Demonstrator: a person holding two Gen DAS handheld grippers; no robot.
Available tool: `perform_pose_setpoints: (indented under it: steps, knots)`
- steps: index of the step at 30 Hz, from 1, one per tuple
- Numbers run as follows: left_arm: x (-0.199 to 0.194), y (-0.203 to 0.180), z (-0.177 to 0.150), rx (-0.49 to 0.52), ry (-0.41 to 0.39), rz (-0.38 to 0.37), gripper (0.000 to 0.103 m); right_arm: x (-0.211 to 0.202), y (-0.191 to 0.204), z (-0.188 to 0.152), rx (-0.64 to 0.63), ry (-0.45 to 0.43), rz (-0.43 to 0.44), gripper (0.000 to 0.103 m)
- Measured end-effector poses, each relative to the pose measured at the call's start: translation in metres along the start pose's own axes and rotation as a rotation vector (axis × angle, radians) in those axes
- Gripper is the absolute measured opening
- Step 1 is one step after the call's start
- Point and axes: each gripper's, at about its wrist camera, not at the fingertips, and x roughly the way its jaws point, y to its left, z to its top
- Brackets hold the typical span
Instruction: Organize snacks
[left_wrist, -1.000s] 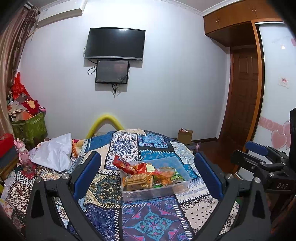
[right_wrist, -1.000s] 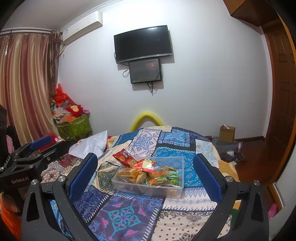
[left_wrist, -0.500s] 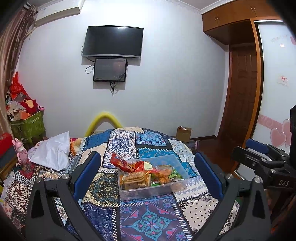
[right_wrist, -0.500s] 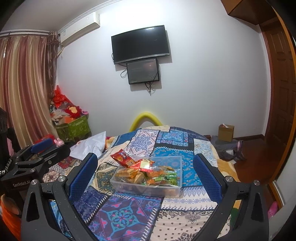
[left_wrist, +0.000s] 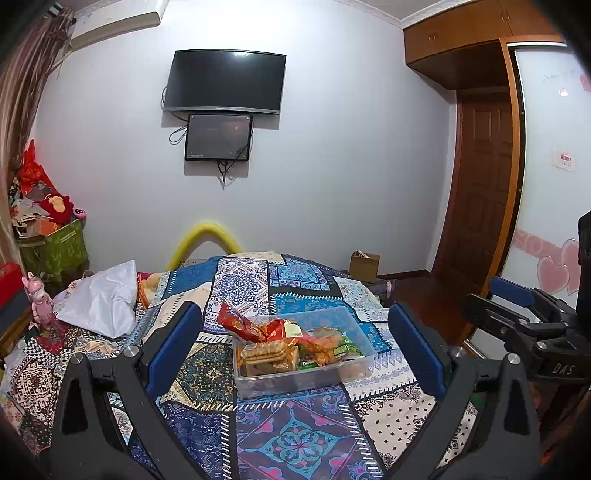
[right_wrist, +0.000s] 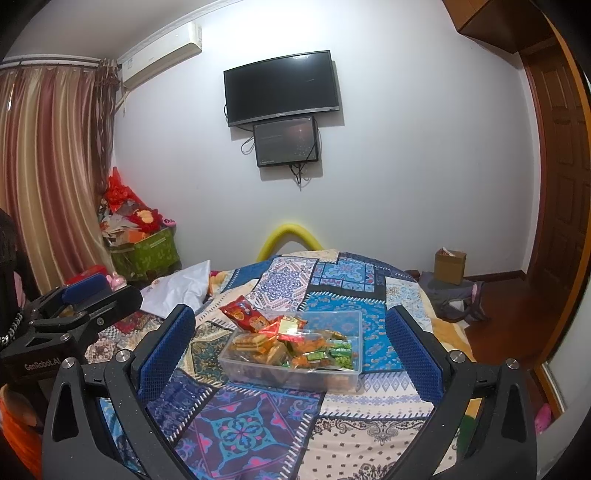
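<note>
Left gripper: jaws spread wide, nothing between the blue pads, held above the near end of the bed and aimed level toward the far wall. Right gripper: likewise released and empty, in a matching raised, forward-facing pose just beside the left one.

Clear plastic bin rests on the patchwork bedspread, framed between the fingers of both tools but well apart from them. It holds mixed snack packets; a red packet leans over its far-left rim.

The left view alone shows the wardrobe door with heart decals and the right tool's body at its right edge. The right view alone shows the striped curtain, the air conditioner, and the left tool's body at its left edge. No hand is visible in either view.
</note>
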Motion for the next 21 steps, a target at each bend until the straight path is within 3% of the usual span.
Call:
perform_pose_setpoints:
  steps: [21]
  knots:
    - [-0.003,0.0037,-0.0006,-0.013,-0.004,0.002,0.102,0.0021,0.0025,0.0,-0.008,0.005,0.003,0.103]
